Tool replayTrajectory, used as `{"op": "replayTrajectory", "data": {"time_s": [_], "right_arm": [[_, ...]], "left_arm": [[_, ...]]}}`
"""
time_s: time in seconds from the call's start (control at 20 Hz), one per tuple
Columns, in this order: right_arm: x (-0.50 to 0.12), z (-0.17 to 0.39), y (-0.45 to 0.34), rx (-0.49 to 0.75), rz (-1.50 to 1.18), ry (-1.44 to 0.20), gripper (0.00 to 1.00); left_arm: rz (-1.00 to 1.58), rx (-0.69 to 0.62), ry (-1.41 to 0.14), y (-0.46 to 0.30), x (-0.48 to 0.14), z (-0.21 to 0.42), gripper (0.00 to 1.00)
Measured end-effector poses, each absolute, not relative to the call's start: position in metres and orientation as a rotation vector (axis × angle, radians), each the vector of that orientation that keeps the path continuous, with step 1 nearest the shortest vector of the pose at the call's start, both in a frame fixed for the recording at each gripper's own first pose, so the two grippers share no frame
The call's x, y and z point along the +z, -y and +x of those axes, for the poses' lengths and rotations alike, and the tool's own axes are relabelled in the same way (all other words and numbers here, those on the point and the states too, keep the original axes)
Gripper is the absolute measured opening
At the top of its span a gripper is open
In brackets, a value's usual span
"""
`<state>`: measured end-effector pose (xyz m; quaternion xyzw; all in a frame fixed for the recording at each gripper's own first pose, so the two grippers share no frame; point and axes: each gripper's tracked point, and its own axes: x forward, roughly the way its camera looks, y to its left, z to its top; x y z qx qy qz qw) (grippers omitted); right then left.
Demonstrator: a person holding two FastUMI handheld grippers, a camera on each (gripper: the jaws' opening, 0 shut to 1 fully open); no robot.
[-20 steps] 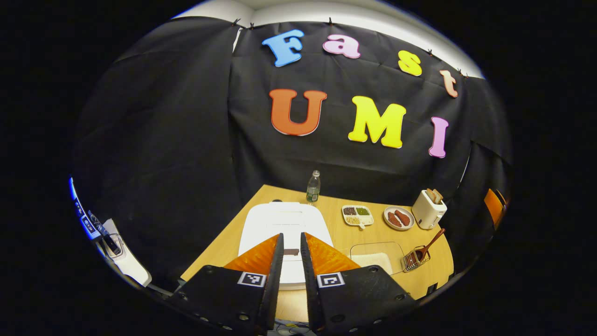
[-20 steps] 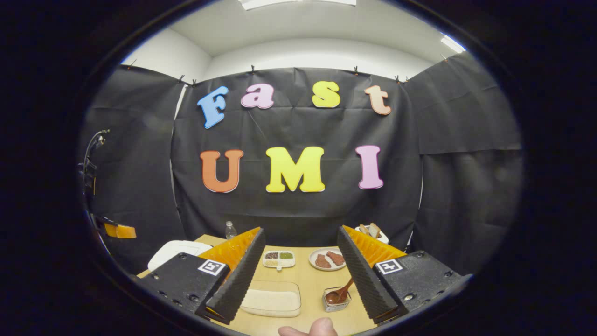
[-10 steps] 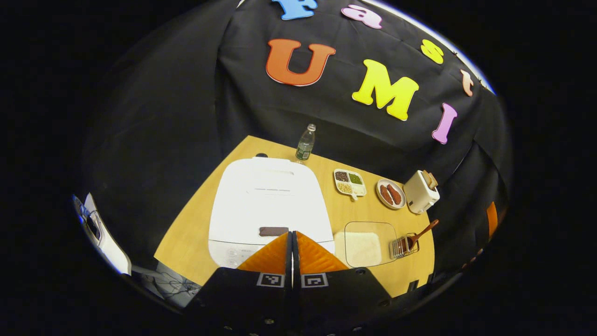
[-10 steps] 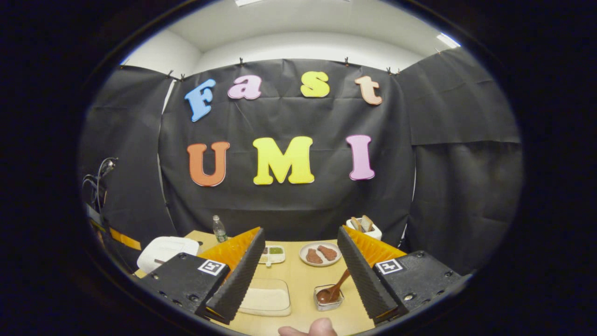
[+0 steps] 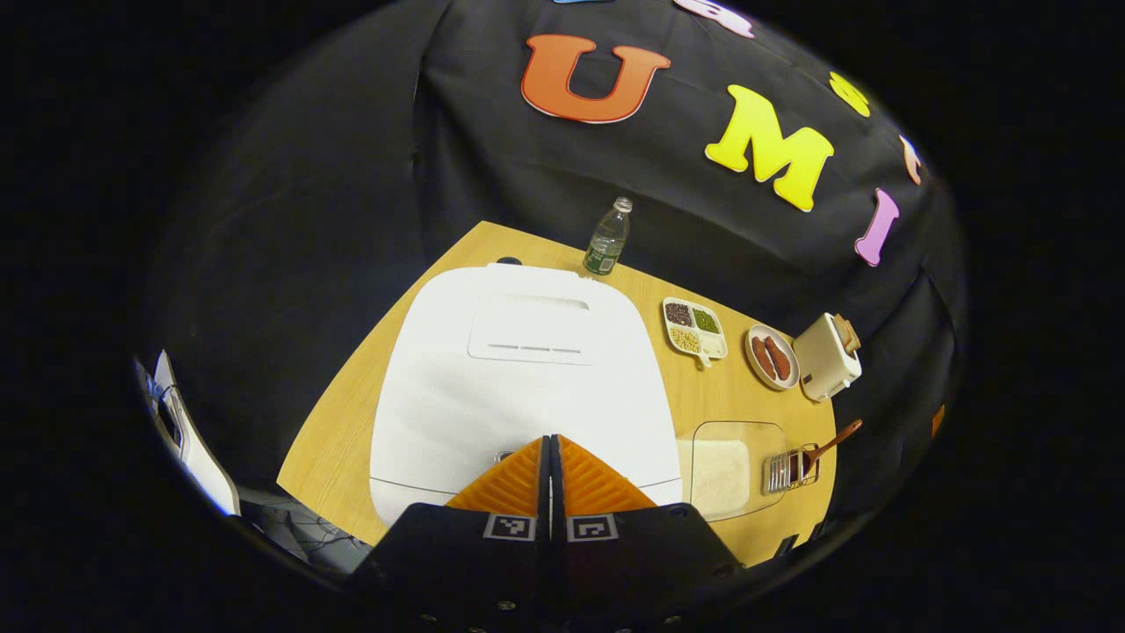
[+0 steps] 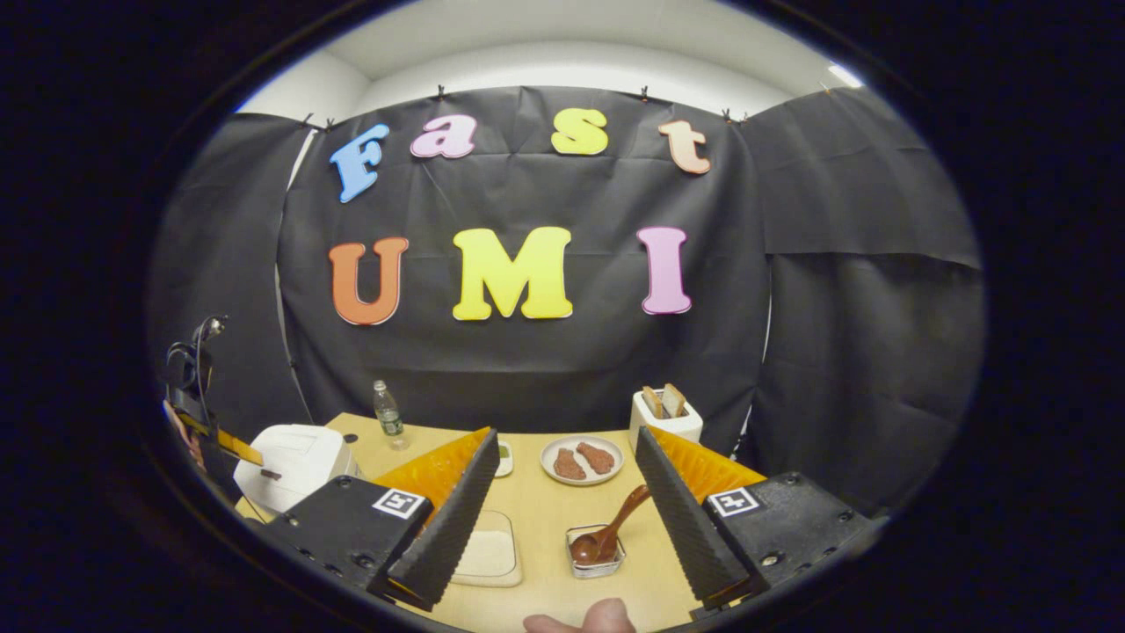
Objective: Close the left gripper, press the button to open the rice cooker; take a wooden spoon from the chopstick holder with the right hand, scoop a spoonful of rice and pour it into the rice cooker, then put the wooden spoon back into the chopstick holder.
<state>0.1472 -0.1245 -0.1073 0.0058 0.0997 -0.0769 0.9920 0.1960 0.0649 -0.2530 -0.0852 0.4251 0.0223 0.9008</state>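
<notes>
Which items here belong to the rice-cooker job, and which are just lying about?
Job:
- rice cooker, lid down
- wooden spoon in the chopstick holder
- clear rice container
- left hand-held gripper, shut
- right hand-held gripper, open

Lying about:
- water bottle
- divided dish
- plate
- toaster

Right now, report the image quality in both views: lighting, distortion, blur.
Left gripper view: sharp, evenly lit, the white rice cooker bright with little surface detail, table edge bowed by the fisheye. Right gripper view: ceiling light glares at top, a blurred fingertip at the bottom edge, wooden spoon crisp.
</notes>
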Motion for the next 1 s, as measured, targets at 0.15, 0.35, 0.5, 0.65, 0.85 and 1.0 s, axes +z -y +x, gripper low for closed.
{"op": "replayTrajectory", "data": {"time_s": [0.15, 0.35, 0.5, 0.65, 0.85, 1.0], "right_arm": [[-0.111, 0.153, 0.129, -0.158, 0.012, -0.211, 0.99], [-0.112, 0.159, 0.124, -0.143, 0.014, -0.216, 0.99], [-0.113, 0.161, 0.118, -0.124, 0.011, -0.216, 0.99], [-0.112, 0.159, 0.112, -0.114, -0.003, -0.215, 0.99], [-0.099, 0.150, 0.114, -0.112, -0.011, -0.190, 0.99], [-0.091, 0.142, 0.117, -0.125, -0.009, -0.178, 0.99]], "left_arm": [[-0.172, 0.056, -0.898, -0.068, -0.265, 0.195, 0.00], [-0.177, 0.058, -0.895, -0.069, -0.268, 0.192, 0.00], [-0.203, 0.048, -0.918, -0.068, -0.277, 0.188, 0.00], [-0.295, 0.040, -0.909, -0.069, -0.273, 0.187, 0.00], [-0.357, 0.062, -0.781, -0.072, -0.242, 0.195, 0.00], [-0.283, 0.050, -0.610, -0.074, -0.191, 0.209, 0.01]]}}
